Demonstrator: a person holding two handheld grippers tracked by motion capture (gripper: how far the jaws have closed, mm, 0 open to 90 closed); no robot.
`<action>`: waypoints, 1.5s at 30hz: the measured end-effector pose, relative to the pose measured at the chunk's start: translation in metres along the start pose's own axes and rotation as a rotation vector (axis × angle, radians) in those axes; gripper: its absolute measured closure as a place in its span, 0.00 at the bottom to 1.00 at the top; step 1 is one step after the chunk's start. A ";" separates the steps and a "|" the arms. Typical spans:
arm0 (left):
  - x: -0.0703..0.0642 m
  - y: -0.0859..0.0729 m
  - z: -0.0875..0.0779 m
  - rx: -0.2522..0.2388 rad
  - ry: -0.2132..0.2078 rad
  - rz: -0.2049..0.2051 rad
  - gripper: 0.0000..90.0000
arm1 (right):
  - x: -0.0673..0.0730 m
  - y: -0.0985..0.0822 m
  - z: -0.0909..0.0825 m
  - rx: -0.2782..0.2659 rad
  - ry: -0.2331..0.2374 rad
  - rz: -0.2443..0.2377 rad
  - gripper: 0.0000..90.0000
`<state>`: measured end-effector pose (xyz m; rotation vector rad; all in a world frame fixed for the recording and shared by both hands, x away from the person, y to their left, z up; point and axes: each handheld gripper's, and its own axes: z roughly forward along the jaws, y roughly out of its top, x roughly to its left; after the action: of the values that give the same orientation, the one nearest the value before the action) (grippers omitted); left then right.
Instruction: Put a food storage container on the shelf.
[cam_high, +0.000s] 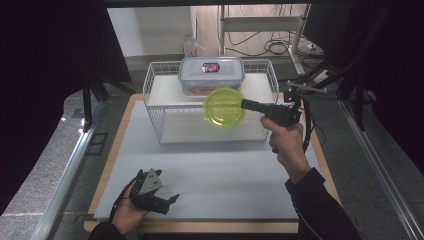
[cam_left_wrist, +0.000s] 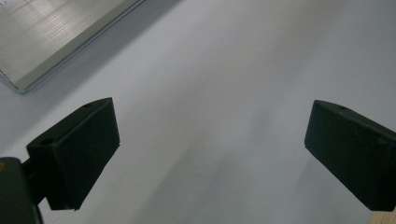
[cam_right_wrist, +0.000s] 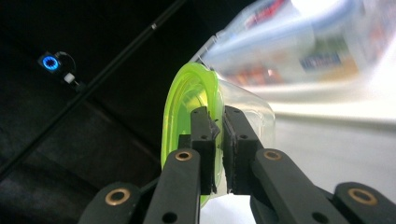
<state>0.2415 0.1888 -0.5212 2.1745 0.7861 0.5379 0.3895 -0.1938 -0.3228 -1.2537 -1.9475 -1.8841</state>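
The right hand-held gripper (cam_high: 246, 104) is clamped on the rim of a lime-green lidded cup (cam_high: 224, 107), jaws pinched narrow on the edge where the lid meets the clear wall, as the right gripper view shows (cam_right_wrist: 215, 135); the cup is carried on its side, lid face toward the high camera, clear of the counter (cam_high: 210, 175) and hanging in front of the white wire basket (cam_high: 150, 95). The grip on the rim rather than the body looks chosen so the jaws need only a thin bite and the cup can be swung over a wall. Nearer the person, the left hand-held gripper (cam_high: 167, 201) rests low at the counter's front edge with its jaws spread wide and nothing between them (cam_left_wrist: 210, 140), seemingly parked out of the way. Between the two lies a broad bare stretch of grey mat, open room for any sweep or set-down. Beyond the cup, the basket's front wire wall is the edge to mind: the cup sits about level with it, so a move inward would likely have to clear the top wire. Farther still, a clear storage box with a blue-rimmed lid (cam_high: 212, 74) occupies the basket's back, leaving the nearer part of the basket floor free. Dark curtains and a metal frame close in the sides.
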 end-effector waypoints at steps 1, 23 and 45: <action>0.000 0.000 0.000 0.000 0.000 0.000 0.03 | 0.003 0.007 0.001 -0.006 0.006 0.000 0.94; 0.002 0.000 -0.006 -0.041 -0.002 -0.015 0.03 | 0.001 0.105 0.077 -0.075 -0.105 0.100 0.94; 0.001 0.000 -0.003 -0.028 -0.019 -0.005 0.03 | -0.023 0.110 0.099 -0.100 -0.154 0.218 0.75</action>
<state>0.2401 0.1907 -0.5191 2.1488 0.7692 0.5223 0.5170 -0.1317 -0.2733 -1.6119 -1.7185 -1.8446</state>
